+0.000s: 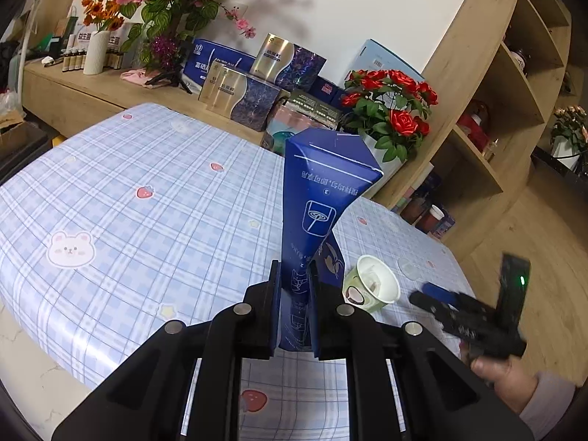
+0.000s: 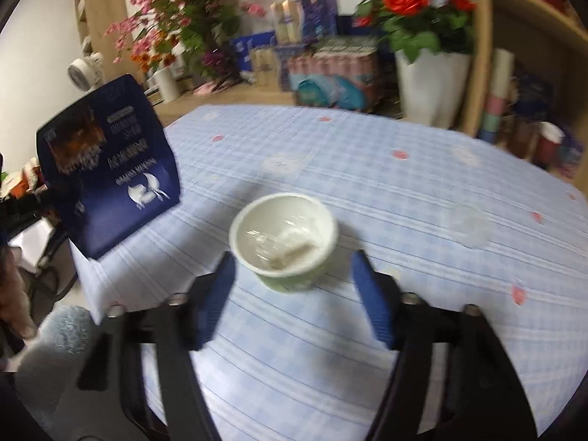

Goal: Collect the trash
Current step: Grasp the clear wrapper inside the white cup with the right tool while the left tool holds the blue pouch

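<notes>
My left gripper [image 1: 294, 279] is shut on a crushed dark blue carton [image 1: 319, 198] and holds it upright above the blue checked tablecloth [image 1: 128, 191]. The carton also shows at the left of the right wrist view [image 2: 110, 169]. A small green paper cup [image 2: 284, 235] with a white inside and some residue stands on the cloth. My right gripper [image 2: 294, 268] is open, its blue fingers on either side of the cup, a little short of it. In the left wrist view the cup [image 1: 371, 286] stands just right of the carton, with the right gripper [image 1: 441, 299] beside it.
A clear round lid [image 2: 468, 226] lies on the cloth right of the cup. Behind the table stand stacked boxes [image 1: 257, 84], a white pot of red roses [image 2: 430, 84] and wooden shelves [image 1: 488, 110]. The table's near edge drops to a pale floor [image 1: 33, 378].
</notes>
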